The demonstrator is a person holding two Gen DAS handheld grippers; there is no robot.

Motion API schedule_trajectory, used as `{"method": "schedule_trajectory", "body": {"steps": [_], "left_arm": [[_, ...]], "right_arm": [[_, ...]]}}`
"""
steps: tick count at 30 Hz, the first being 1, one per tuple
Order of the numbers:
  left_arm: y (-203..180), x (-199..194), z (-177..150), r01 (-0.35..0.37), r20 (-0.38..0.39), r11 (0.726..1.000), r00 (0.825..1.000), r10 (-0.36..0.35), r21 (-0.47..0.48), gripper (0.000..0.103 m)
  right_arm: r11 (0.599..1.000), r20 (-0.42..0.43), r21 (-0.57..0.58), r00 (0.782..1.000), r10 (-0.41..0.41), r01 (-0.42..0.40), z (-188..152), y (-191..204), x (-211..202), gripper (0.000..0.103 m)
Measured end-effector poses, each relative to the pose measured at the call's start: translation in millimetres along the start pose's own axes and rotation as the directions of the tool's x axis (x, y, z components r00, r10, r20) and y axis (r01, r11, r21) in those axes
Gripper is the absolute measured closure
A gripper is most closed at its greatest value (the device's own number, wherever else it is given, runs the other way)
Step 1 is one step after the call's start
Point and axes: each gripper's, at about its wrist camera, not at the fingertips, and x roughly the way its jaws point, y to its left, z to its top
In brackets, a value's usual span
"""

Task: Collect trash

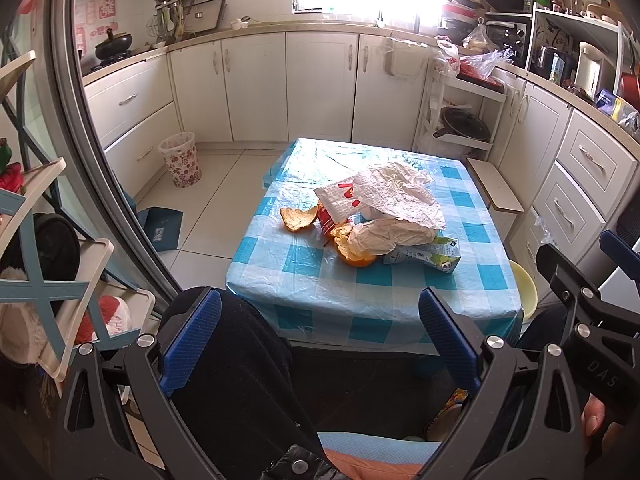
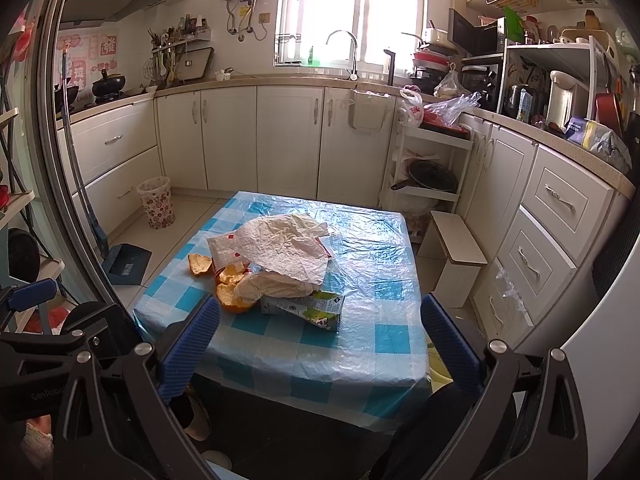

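Trash pile: crumpled white paper wrapper (image 1: 396, 200) heaped on the blue-and-white checked plastic tablecloth (image 1: 472, 280), left of the table's middle in your right wrist view
Under it: flattened green-and-white drink carton (image 2: 308, 306) sticking out toward you, plus a red-printed paper bag (image 1: 340, 198)
Peels: curled orange peel pieces (image 1: 354, 250) touching the wrapper's near-left edge, one loose bit (image 1: 298, 220) just beside, further left
Your left gripper (image 1: 320, 340): blue pads spread wide, nothing between them, short of the table edge
Your right gripper (image 2: 320, 352): same deal, wide apart, hovering over the near edge
Bin: floral-patterned wastebasket (image 1: 180, 158) on the floor by the white cabinets, well apart from the table
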Motion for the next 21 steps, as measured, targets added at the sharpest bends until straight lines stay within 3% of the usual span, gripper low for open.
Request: {"method": "schedule_trajectory", "body": {"steps": [21], "left_arm": [[-0.5,0.2,-0.8,0.0,-0.002,1.0,1.0,0.0,0.001,0.008]], "right_arm": [[1.0,0.004,-0.007,1.0,-0.016,0.016,-5.2,1.0,0.7,0.006]]}}
